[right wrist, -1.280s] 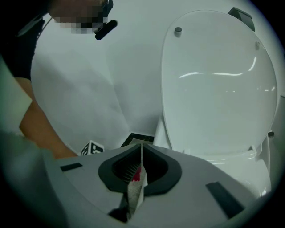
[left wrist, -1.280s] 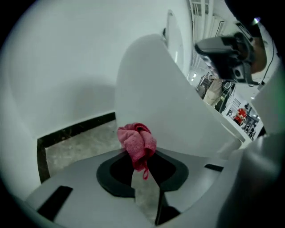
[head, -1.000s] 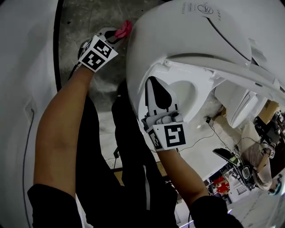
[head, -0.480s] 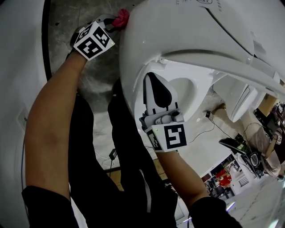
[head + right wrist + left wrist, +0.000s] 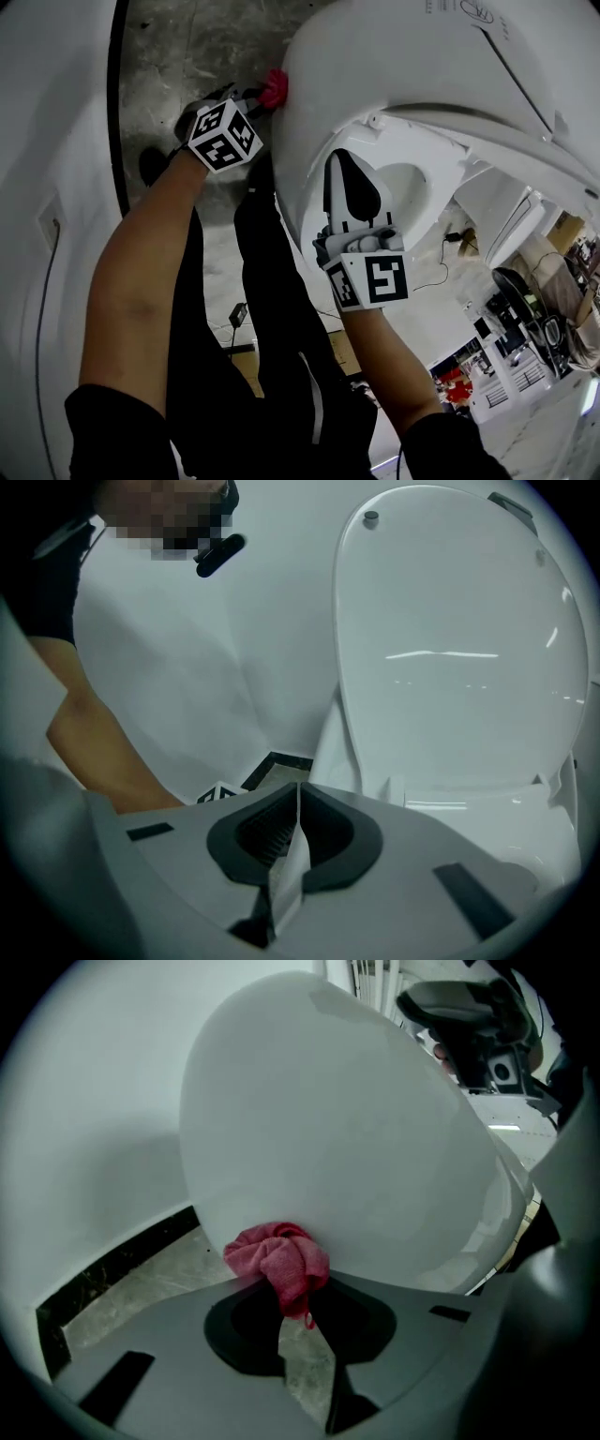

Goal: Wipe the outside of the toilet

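Observation:
The white toilet (image 5: 375, 103) fills the upper right of the head view, its lid (image 5: 459, 649) raised in the right gripper view. My left gripper (image 5: 251, 99) is shut on a bunched pink cloth (image 5: 277, 1258), which presses against the rounded outer wall of the bowl (image 5: 328, 1147) low down near the floor. The same cloth (image 5: 273, 89) shows as a small pink spot at the bowl's left side. My right gripper (image 5: 349, 174) is shut on the seat rim (image 5: 394, 183), with the thin rim edge (image 5: 292, 855) pinched between the dark pads.
A white wall (image 5: 47, 141) with a black base strip (image 5: 116, 112) runs along the left, leaving a narrow band of grey floor (image 5: 187, 47) beside the bowl. The person's dark trousers (image 5: 262, 319) stand close below. Other toilets and cables (image 5: 450, 253) lie at the right.
My left gripper has slid down and to the right along the bowl's outer wall with the cloth. My right gripper holds its place on the seat rim.

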Motion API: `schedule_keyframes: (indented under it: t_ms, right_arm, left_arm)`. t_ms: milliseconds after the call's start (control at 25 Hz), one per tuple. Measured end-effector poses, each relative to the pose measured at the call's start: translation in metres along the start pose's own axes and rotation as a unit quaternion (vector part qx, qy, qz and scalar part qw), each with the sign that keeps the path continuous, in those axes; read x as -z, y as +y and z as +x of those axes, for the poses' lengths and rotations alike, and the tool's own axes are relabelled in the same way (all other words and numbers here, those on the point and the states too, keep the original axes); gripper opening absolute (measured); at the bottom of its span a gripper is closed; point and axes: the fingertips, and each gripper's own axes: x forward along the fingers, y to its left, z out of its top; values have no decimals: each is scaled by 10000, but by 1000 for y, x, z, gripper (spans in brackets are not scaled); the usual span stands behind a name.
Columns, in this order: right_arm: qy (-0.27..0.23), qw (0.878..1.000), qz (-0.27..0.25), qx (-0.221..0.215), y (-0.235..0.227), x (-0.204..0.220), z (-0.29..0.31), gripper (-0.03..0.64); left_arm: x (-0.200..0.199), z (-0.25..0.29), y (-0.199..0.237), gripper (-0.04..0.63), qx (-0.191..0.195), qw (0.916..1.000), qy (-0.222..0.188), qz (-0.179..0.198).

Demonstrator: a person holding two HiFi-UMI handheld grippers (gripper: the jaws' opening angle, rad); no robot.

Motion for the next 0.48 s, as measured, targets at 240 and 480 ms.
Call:
schedule_keyframes:
  t_ms: [240, 480]
  right_arm:
    - [48, 9994, -278, -195, 11, 5, 1, 37]
    - [87, 9988, -379, -308, 21, 12, -4, 37]
  left_arm:
    - [24, -7, -70, 82, 157, 9996, 6, -226]
    - [45, -10, -133, 81, 287, 9988, 43, -407]
